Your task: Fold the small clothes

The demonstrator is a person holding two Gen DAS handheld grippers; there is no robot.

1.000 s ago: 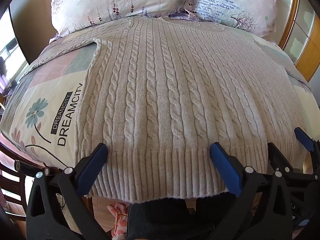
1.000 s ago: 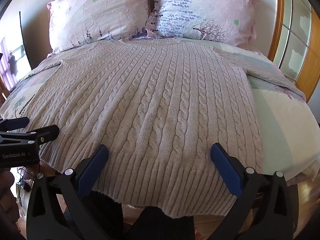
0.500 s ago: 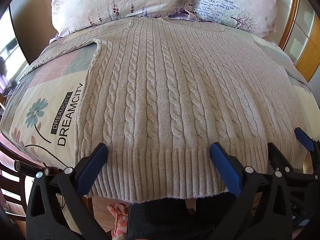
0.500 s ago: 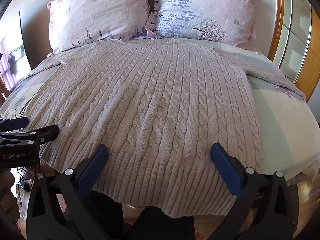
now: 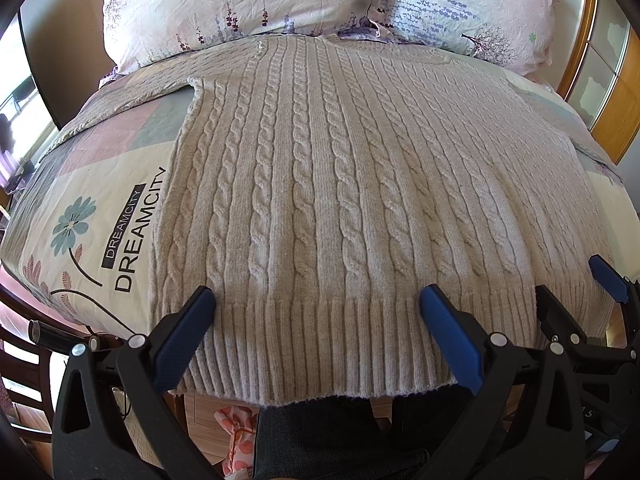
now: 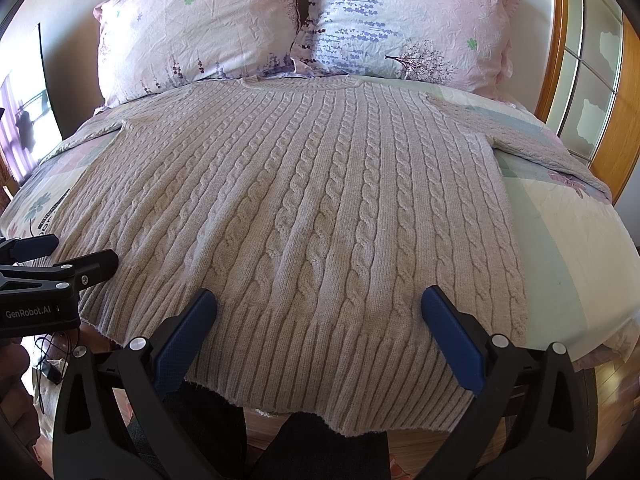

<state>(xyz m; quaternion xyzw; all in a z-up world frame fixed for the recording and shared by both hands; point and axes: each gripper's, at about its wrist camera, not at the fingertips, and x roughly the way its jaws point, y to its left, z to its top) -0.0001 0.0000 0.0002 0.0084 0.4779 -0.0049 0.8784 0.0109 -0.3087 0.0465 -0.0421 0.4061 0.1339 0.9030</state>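
Two tools hovering at the foot of the bed, both aimed along a beige cable-knit sweater. Lying flat, front up, on the patchwork bedspread, neckline reaching toward two floral pillows: one at left, one at right. Sleeves spreading outward to either side; right sleeve trailing toward the wooden frame beside the bed. Ribbed hem hanging slightly past the mattress edge, nearest the cameras.

Left tool standing with blue-padded fingers spread wide apart, gripping nothing, tips poised over the ribbed band toward the sweater's left half. Contact with the knit: cannot tell from this view.

Right tool likewise gaping wide, fingers straddling the hem toward the sweater's right side, nothing clamped between them. Also showing at the right margin of the left wrist view, just beside the left tool, over the same hem.

Printing on the bedspread reading DREAMCITY, beside a blue flower motif, lying left of the sweater body. Dark trousers filling the gap below the hem, between the tool arms. Wooden floor showing at lower right, past the bed corner.
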